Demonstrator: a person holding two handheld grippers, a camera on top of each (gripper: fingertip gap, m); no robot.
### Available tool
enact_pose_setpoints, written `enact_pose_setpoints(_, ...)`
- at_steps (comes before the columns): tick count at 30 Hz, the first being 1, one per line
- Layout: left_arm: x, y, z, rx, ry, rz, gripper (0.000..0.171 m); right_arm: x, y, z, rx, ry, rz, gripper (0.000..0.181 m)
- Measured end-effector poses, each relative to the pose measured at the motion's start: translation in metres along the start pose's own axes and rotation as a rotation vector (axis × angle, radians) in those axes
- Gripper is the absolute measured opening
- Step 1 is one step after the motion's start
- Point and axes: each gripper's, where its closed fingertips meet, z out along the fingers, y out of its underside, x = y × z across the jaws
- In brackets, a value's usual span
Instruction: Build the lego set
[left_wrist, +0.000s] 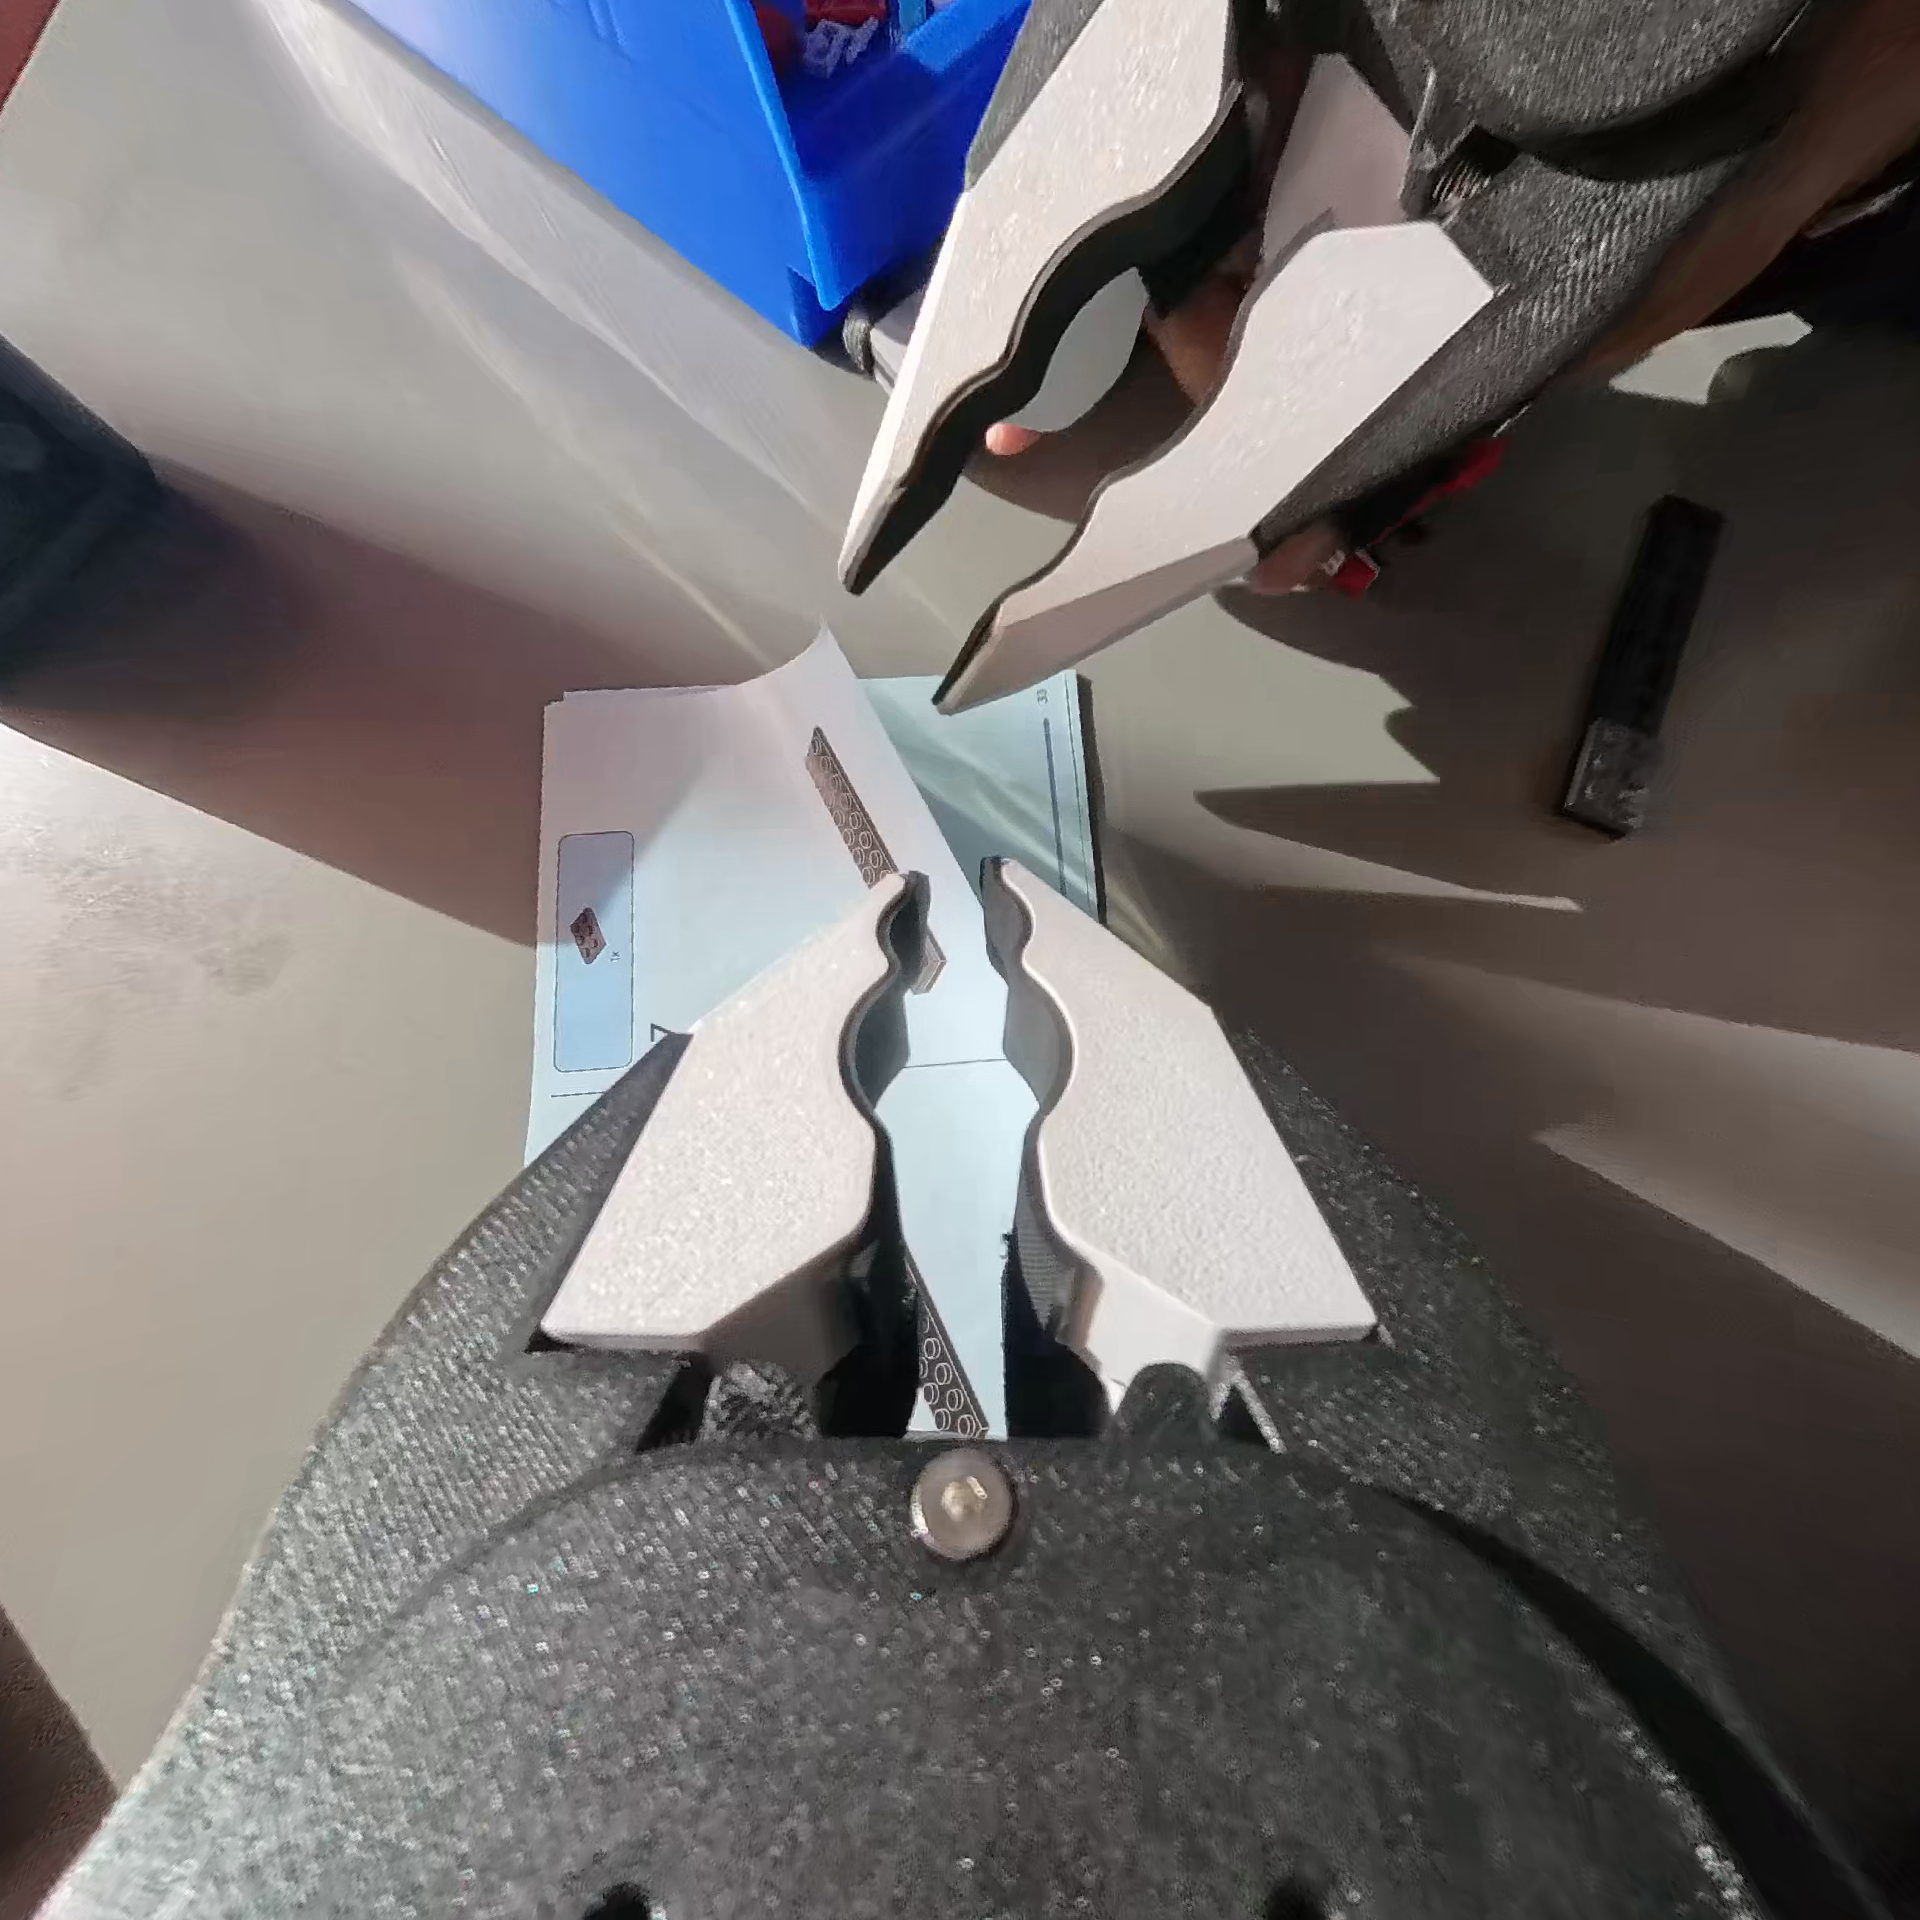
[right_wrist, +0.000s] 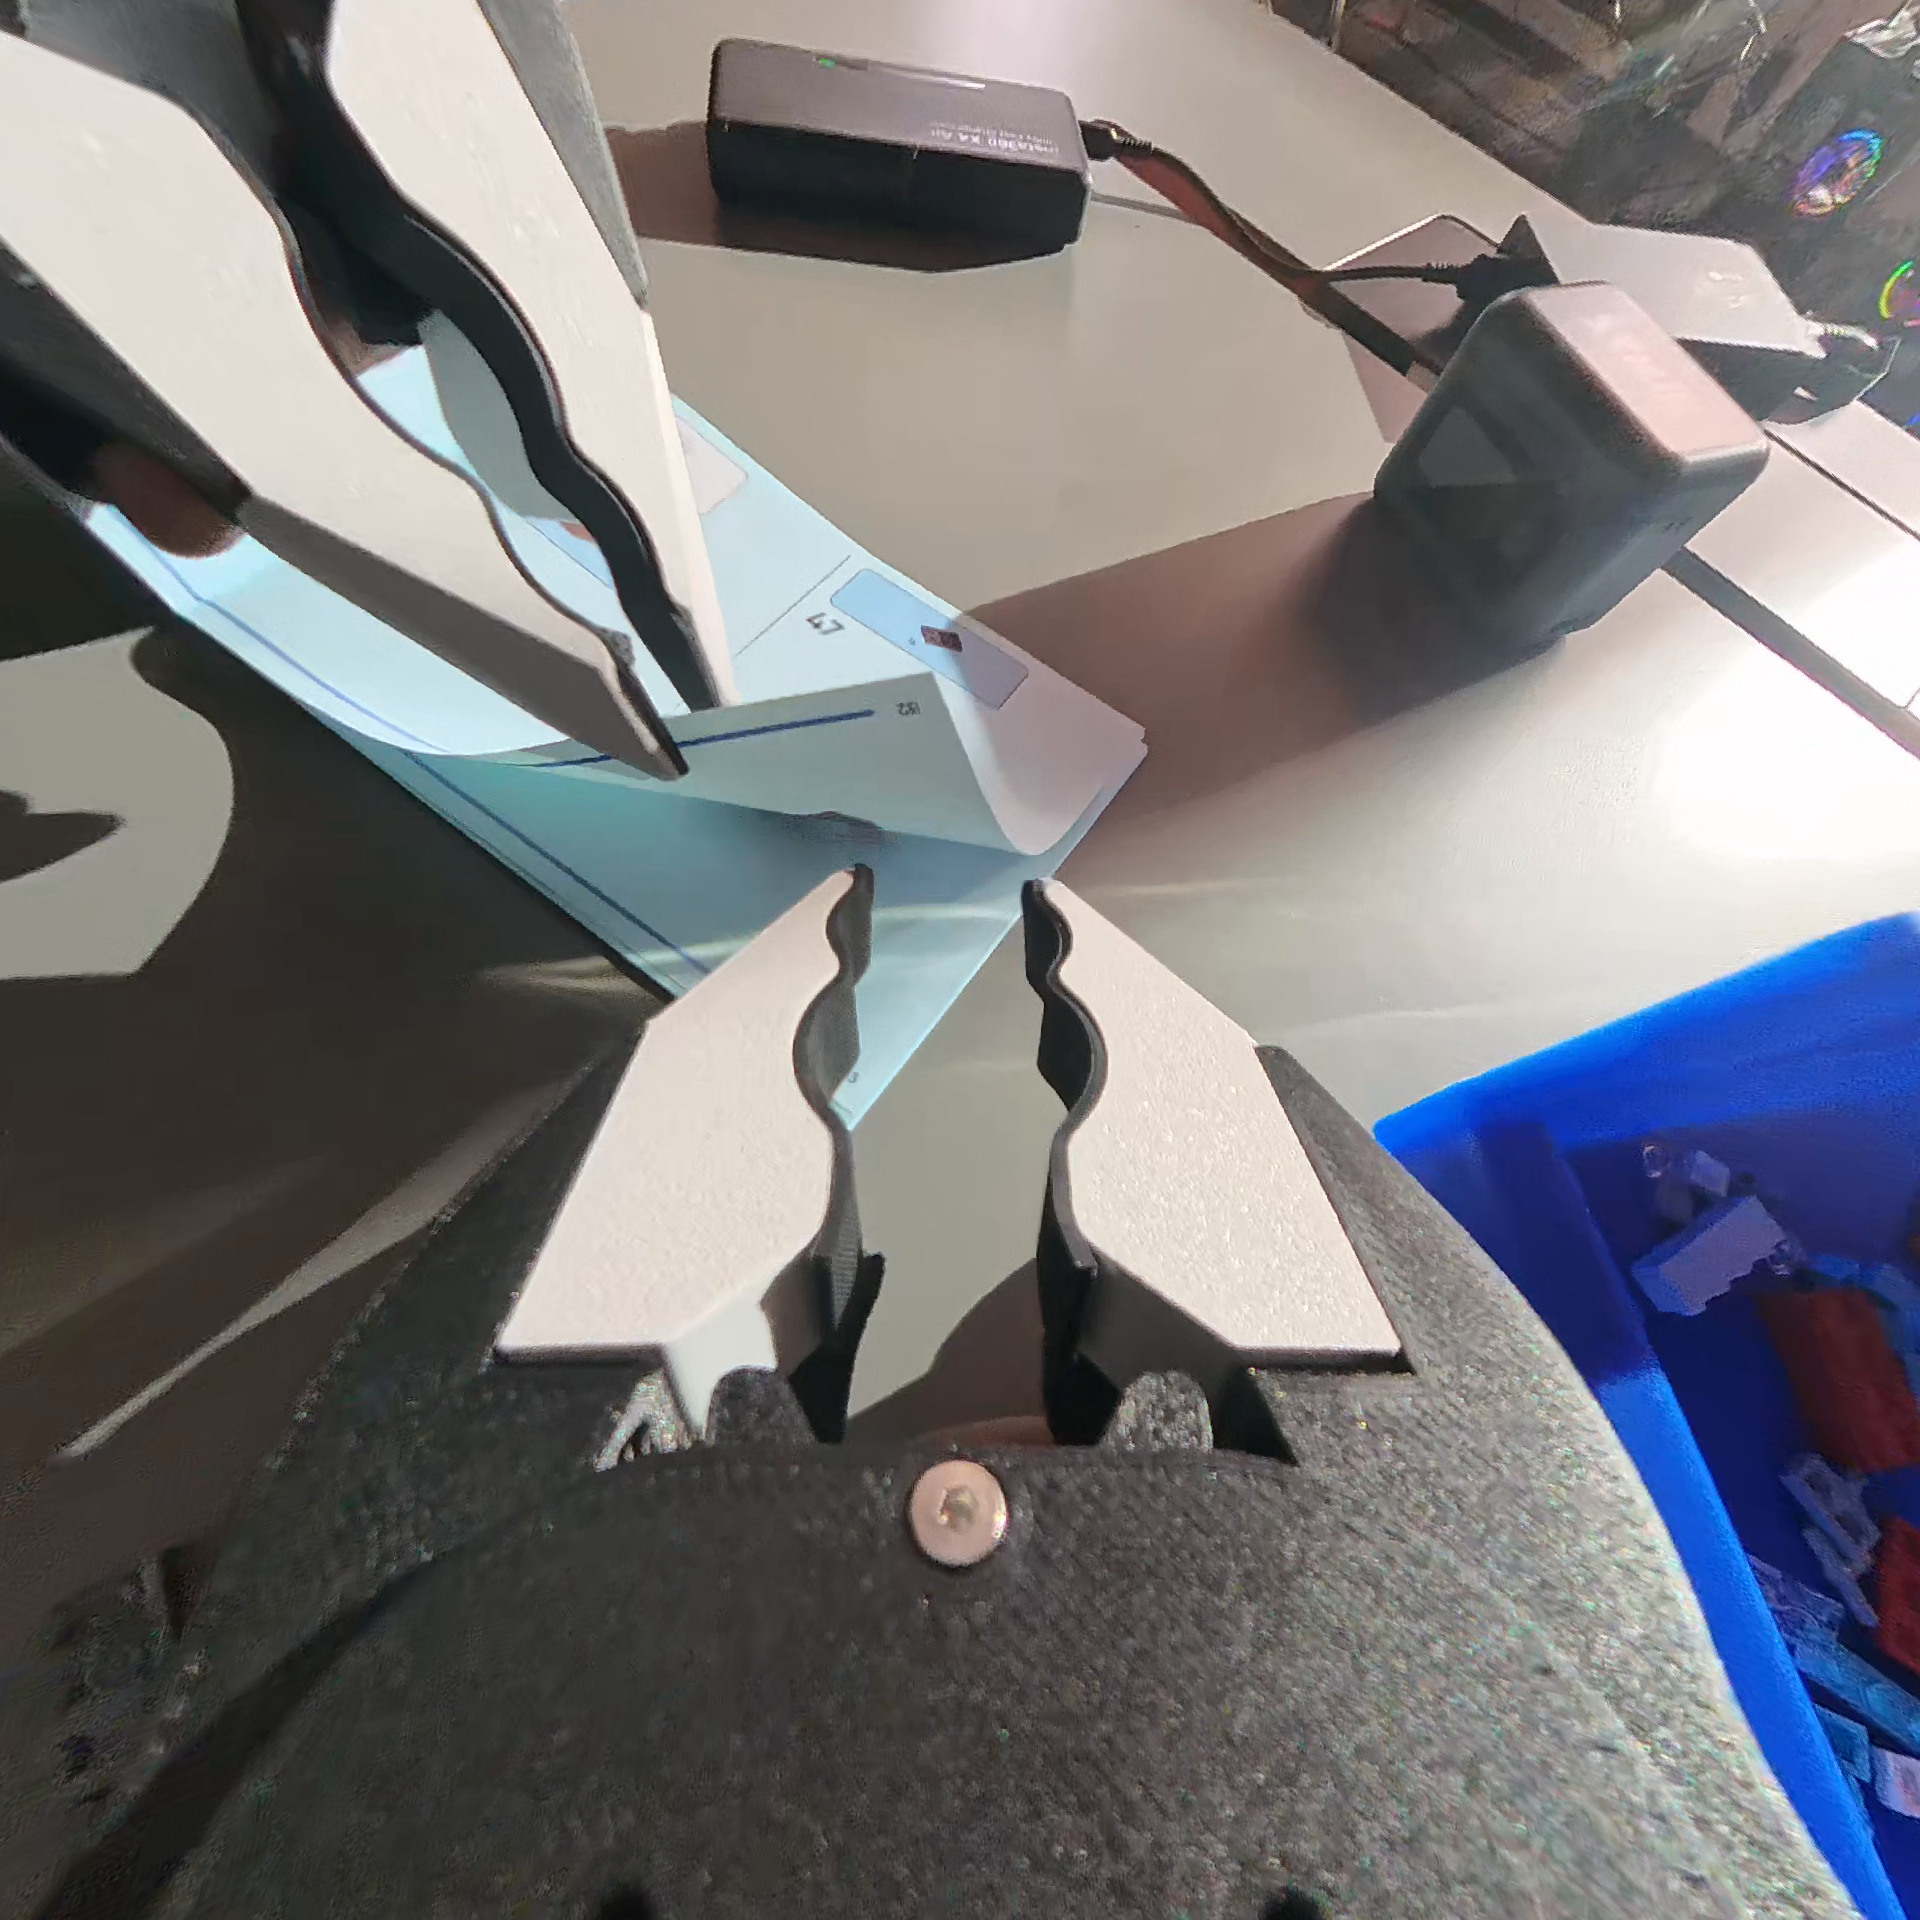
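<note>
An open instruction booklet (left_wrist: 675, 810) lies flat on the grey table; it also shows in the right wrist view (right_wrist: 644, 894). One page (left_wrist: 800, 707) is curled up off it (right_wrist: 935, 769). My left gripper (left_wrist: 954, 878) hovers over the booklet with its jaws a narrow gap apart, and the lifted page's edge runs into that gap; it shows at the upper left in the right wrist view (right_wrist: 694, 732). My right gripper (right_wrist: 943, 881) is open and empty just beyond the booklet's far edge, facing the left one (left_wrist: 902, 642). A long black plate (left_wrist: 1642, 665) lies on the table to the right.
A blue bin (right_wrist: 1662, 1195) of loose bricks stands beside the right gripper, seen also from the left (left_wrist: 707, 156). A black charger box (right_wrist: 894, 135), a grey cube device (right_wrist: 1558, 468) and cables sit farther back. A small red piece (left_wrist: 1361, 566) shows by a finger. The tips of one gripper are about 5 cm away from the tips of the other. The left tips stand about 15 cm off the long black plate (left_wrist: 1642, 665).
</note>
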Motion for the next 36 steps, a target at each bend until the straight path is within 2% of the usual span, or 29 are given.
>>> enact_pose_setpoints(13, 0.018, 0.004, 0.025, -0.125, -0.028, 0.210, 0.015, 0.001, 0.026, 0.006, -0.147, 0.019, -0.082, 0.043)
enact_pose_setpoints(18, 0.017, 0.006, 0.028, -0.134, -0.029, 0.207, 0.014, 0.001, 0.027, 0.005, -0.145, 0.011, -0.073, 0.043)
enact_pose_setpoints(23, 0.007, 0.005, 0.020, -0.109, -0.045, 0.118, 0.002, 0.004, 0.025, 0.004, -0.134, 0.020, -0.060, 0.043)
enact_pose_setpoints(26, -0.006, 0.001, 0.006, -0.046, -0.052, -0.028, 0.002, 0.003, 0.021, 0.003, -0.111, 0.015, -0.035, 0.042)
enact_pose_setpoints(30, -0.025, -0.010, -0.028, 0.121, -0.053, -0.222, 0.001, 0.000, 0.015, 0.000, -0.079, 0.003, -0.019, 0.041)
enact_pose_setpoints(36, -0.037, 0.005, -0.095, 0.356, -0.207, -0.412, 0.001, -0.007, 0.010, -0.003, -0.053, -0.013, -0.024, 0.041)
